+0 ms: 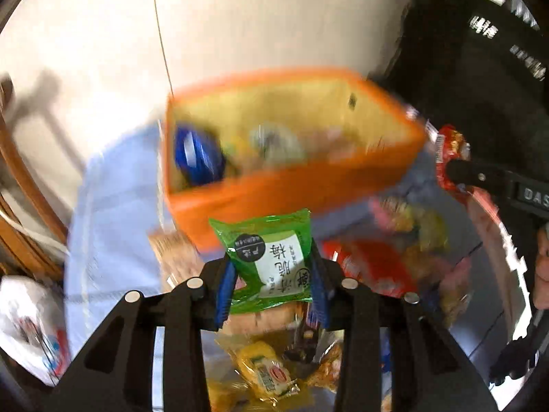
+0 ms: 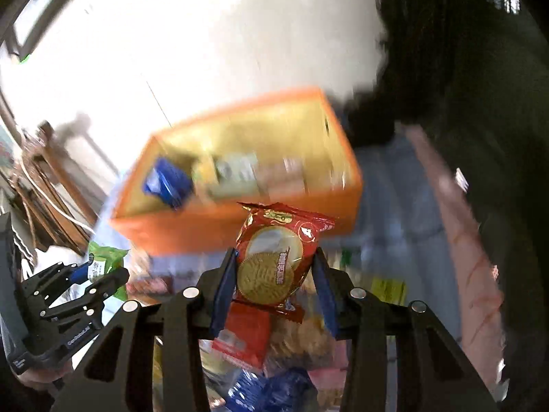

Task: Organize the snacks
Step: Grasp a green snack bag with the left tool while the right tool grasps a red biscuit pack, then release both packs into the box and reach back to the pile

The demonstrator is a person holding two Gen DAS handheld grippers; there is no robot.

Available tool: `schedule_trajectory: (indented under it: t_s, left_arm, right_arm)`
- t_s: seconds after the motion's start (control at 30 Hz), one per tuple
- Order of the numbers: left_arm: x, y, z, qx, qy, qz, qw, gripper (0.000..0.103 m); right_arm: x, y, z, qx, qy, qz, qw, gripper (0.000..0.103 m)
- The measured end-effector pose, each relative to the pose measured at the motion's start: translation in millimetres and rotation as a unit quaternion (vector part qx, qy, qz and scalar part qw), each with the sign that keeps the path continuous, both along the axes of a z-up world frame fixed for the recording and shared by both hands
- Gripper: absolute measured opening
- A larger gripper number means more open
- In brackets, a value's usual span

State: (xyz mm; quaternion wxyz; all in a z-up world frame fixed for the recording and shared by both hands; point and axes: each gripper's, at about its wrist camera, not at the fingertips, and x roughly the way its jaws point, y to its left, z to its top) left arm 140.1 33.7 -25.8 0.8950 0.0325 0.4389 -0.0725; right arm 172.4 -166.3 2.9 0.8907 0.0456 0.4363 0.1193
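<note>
Now the left gripper (image 1: 272,274) clamps a green plum packet (image 1: 271,261) and the right gripper (image 2: 276,281) a red biscuit packet (image 2: 278,261), orange box (image 1: 274,189) at twelve o'clock.

Bright white wall (image 1: 257,27), wooden furniture (image 1: 20,178) left, dark area right.

Both claws (image 1: 272,279) (image 2: 274,286) clamped, raised.

Box (image 1: 288,185) sat behind loose snack pile (image 1: 394,250); packets lay in it; left gripper (image 1: 271,288) was left of right gripper (image 2: 276,285).
</note>
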Motion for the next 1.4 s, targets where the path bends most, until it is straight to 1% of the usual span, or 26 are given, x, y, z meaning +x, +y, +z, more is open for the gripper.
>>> schedule_trajectory:
  t_s: [0.07,0.13,0.2,0.3,0.37,0.4,0.43,0.47,0.5,0.53,0.57,0.63,0.67,0.7,0.8,0.87,0.9,0.97,1.0,1.07,1.13,1.17,1.23,1.3,1.37,1.4]
  left_arm:
    - [13,-1,28,0.017,-0.031,-0.004,0.9994,0.037]
    - [30,-5,50,0.059,-0.057,-0.004,0.9966,0.037]
    - [59,2,65,0.090,-0.067,0.007,0.9937,0.037]
    - [76,11,85,0.064,-0.070,0.030,0.9951,0.037]
    - [88,18,86,0.040,-0.075,0.041,0.9955,0.040]
    - [94,20,85,0.041,-0.079,0.053,0.9947,0.053]
    - [101,25,84,0.041,-0.085,0.078,0.9925,0.094]
    - [104,27,80,0.039,-0.090,0.094,0.9908,0.096]
    - [103,32,77,0.028,-0.102,0.104,0.9889,0.099]
    - [100,33,74,0.017,-0.103,0.094,0.9901,0.099]
    - [98,32,67,0.025,-0.093,0.082,0.9920,0.099]
    - [93,29,52,0.067,-0.075,0.078,0.9918,0.099]
    - [86,30,39,0.098,-0.063,0.070,0.9907,0.099]
    - [75,38,35,0.112,-0.055,0.061,0.9903,0.099]
    - [46,46,-6,0.144,-0.031,0.019,0.9890,0.099]
    - [24,45,-36,0.182,-0.059,-0.008,0.9814,0.099]
    - [15,44,-58,0.205,-0.060,-0.042,0.9760,0.099]
    - [10,43,-98,0.231,-0.028,-0.094,0.9680,0.099]
    - [11,44,-107,0.223,-0.017,-0.108,0.9686,0.098]
    - [13,53,-116,0.183,-0.018,-0.123,0.9753,0.096]
    - [24,67,-119,0.126,0.013,-0.134,0.9829,0.096]
    - [31,74,-121,0.091,0.035,-0.145,0.9847,0.096]
    - [37,81,-126,0.066,0.050,-0.174,0.9812,0.096]
    - [41,80,-131,0.076,0.047,-0.206,0.9744,0.097]
    - [48,72,-131,0.081,0.046,-0.243,0.9656,0.096]
    - [50,68,-130,0.074,0.049,-0.259,0.9617,0.096]
  right_arm:
    - [10,2,32,0.003,-0.034,0.008,0.999,0.043]
    - [24,5,53,-0.006,-0.062,0.009,0.998,0.043]
    - [38,8,76,-0.017,-0.088,0.011,0.996,0.044]
    - [57,21,99,-0.056,-0.113,0.008,0.992,0.044]
    - [71,32,106,-0.071,-0.129,0.021,0.989,0.044]
    - [82,38,108,-0.081,-0.123,0.028,0.989,0.051]
    - [91,42,107,-0.080,-0.116,0.039,0.989,0.084]
    - [95,43,106,-0.084,-0.110,0.039,0.990,0.099]
    - [99,41,103,-0.095,-0.105,0.020,0.990,0.099]
    - [99,39,98,-0.102,-0.101,0.015,0.989,0.099]
    - [96,35,91,-0.112,-0.095,0.018,0.989,0.099]
    - [85,27,74,-0.132,-0.086,0.015,0.987,0.099]
    - [81,24,66,-0.140,-0.081,0.014,0.987,0.099]
    - [69,15,47,-0.146,-0.067,0.018,0.987,0.099]
    - [51,3,-6,-0.137,-0.021,0.055,0.989,0.099]
    - [43,-4,-48,-0.141,0.010,0.091,0.986,0.099]
    - [41,-3,-64,-0.148,0.011,0.104,0.984,0.099]
    - [40,-4,-94,-0.167,-0.001,0.134,0.977,0.099]
    - [40,-1,-104,-0.171,0.005,0.153,0.973,0.099]
    - [40,2,-117,-0.168,0.013,0.190,0.967,0.099]
    - [45,8,-134,-0.174,0.029,0.230,0.957,0.099]
    - [47,11,-142,-0.185,0.039,0.248,0.950,0.099]
    - [47,17,-150,-0.199,0.040,0.272,0.941,0.099]
    - [47,21,-154,-0.215,0.027,0.282,0.935,0.099]
    - [51,22,-161,-0.224,0.036,0.290,0.930,0.099]
    - [53,20,-162,-0.214,0.042,0.289,0.932,0.099]
